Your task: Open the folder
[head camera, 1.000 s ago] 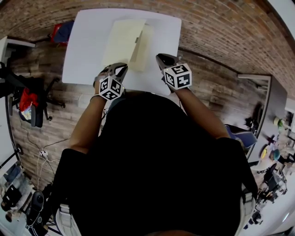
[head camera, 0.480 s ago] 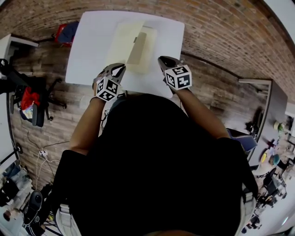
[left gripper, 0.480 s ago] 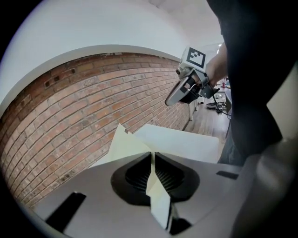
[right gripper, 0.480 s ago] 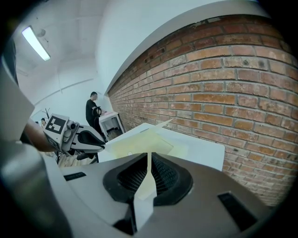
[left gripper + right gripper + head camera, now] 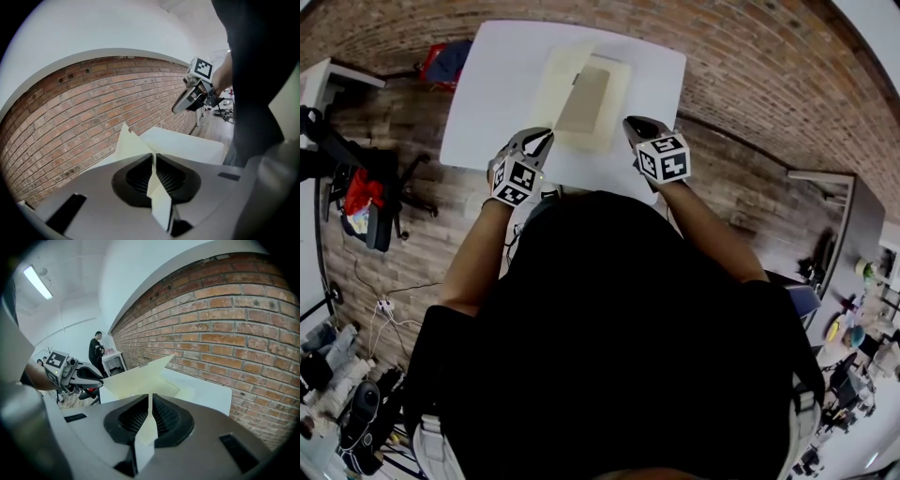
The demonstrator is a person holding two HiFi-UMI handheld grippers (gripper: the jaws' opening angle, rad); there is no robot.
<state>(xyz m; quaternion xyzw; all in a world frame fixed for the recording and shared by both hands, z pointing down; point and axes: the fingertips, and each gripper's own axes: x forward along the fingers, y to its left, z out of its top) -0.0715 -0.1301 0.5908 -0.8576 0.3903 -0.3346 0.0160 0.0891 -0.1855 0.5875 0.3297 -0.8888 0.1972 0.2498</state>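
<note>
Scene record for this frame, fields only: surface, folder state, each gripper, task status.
surface: white table against a brick wall
folder: pale yellow folder on the table, partly open, one cover lifted off the other
left: left gripper shut on a sheet edge of the folder
right: right gripper shut on a sheet edge of the folder
which cover each holds: cannot tell
task status: folder not yet spread flat open

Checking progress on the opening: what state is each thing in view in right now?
pale yellow paper folder: partly open, top cover lifted at an angle.
left gripper: shut on a folder edge.
right gripper: shut on a folder edge.
white table: bearing the folder.
</note>
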